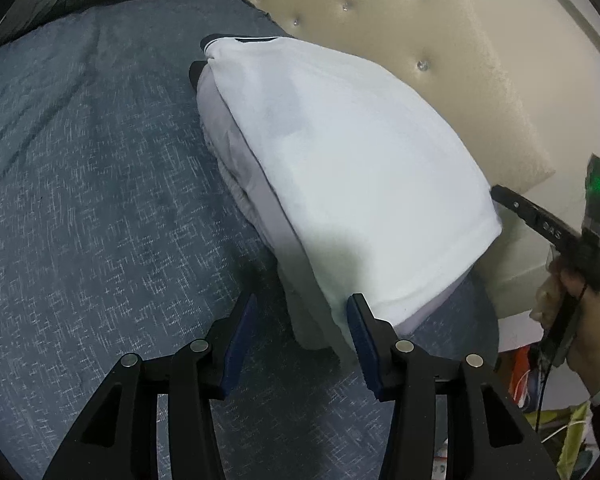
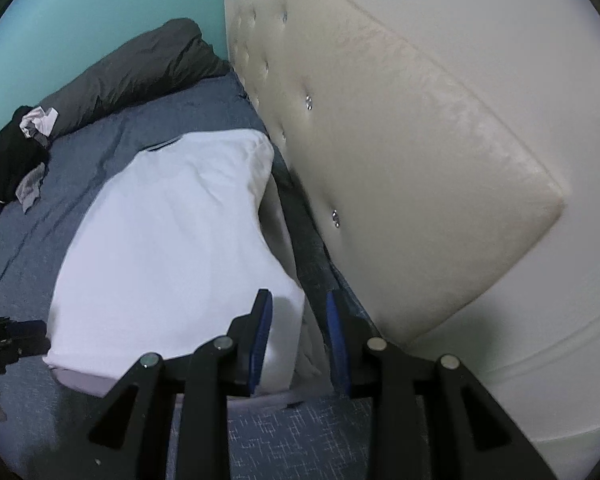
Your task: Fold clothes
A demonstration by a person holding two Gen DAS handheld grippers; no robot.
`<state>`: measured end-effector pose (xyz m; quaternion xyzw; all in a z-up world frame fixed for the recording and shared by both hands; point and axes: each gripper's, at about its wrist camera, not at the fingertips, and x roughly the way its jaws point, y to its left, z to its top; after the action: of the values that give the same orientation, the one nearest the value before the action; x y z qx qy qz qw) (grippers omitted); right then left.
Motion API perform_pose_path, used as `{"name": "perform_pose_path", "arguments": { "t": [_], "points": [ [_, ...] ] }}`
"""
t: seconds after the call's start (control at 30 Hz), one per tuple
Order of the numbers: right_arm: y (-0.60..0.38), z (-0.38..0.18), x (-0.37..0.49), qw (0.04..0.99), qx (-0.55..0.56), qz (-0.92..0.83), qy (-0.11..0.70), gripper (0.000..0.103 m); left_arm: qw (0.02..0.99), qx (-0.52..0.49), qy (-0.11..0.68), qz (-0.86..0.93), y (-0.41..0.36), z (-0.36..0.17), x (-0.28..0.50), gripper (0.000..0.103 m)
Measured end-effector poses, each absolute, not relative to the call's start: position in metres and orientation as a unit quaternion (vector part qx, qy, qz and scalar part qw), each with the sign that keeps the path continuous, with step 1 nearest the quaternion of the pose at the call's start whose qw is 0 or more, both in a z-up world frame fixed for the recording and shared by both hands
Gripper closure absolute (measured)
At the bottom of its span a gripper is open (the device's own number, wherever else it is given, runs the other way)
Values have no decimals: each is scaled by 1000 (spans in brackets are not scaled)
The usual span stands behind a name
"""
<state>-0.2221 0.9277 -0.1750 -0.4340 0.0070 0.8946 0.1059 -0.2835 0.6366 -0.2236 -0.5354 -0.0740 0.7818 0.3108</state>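
Garment: white knit shirt with a dark-trimmed collar (image 1: pixel 340 168) is lying as a compact folded rectangle on the blue-grey textured bedspread (image 1: pixel 80 200), close beside the cream tufted headboard (image 1: pixel 400 40).
Underneath: paler grey-white cloth layers (image 1: pixel 236 168) are showing below the shirt's long edge; I am judging this to be a stack of folded pieces, though they could be the shirt's own tucked-in parts.
Left claw (image 1: pixel 304 336): its blue-padded fingers are standing apart, gripping nothing, hovering just at the stack's near corner.
Right claw (image 2: pixel 298 332): its fingers are also standing apart and empty, straddling the shirt's corner beside the headboard.
Progress: this shirt is already lying folded; both claws being free fits either a final tidy of this piece or a move on to another.
Remaining: crumpled black and grey clothes (image 2: pixel 16 164) are lying unfolded further along the bed, beside the dark grey rolled duvet (image 2: pixel 132 68), so folding work is seemingly remaining.
Hidden: sleeves and lower hem are tucking out of sight; the number of layers beneath is hard to count.
Cut off: the loose pile is running off the right wrist view's edge, and the person's hand (image 1: pixel 568 304) is only partly showing.
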Motion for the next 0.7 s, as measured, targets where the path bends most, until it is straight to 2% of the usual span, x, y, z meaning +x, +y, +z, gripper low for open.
{"name": "perform_pose_path", "arguments": {
  "t": [0.3,0.7],
  "points": [
    [934,-190,-197,132,-437,888,45,75,313,-528,-75,786,623,-221,-275,52],
    [905,-159,-177,147,-395,906,47,75,317,-502,-77,801,596,-200,-266,52]
  ]
}}
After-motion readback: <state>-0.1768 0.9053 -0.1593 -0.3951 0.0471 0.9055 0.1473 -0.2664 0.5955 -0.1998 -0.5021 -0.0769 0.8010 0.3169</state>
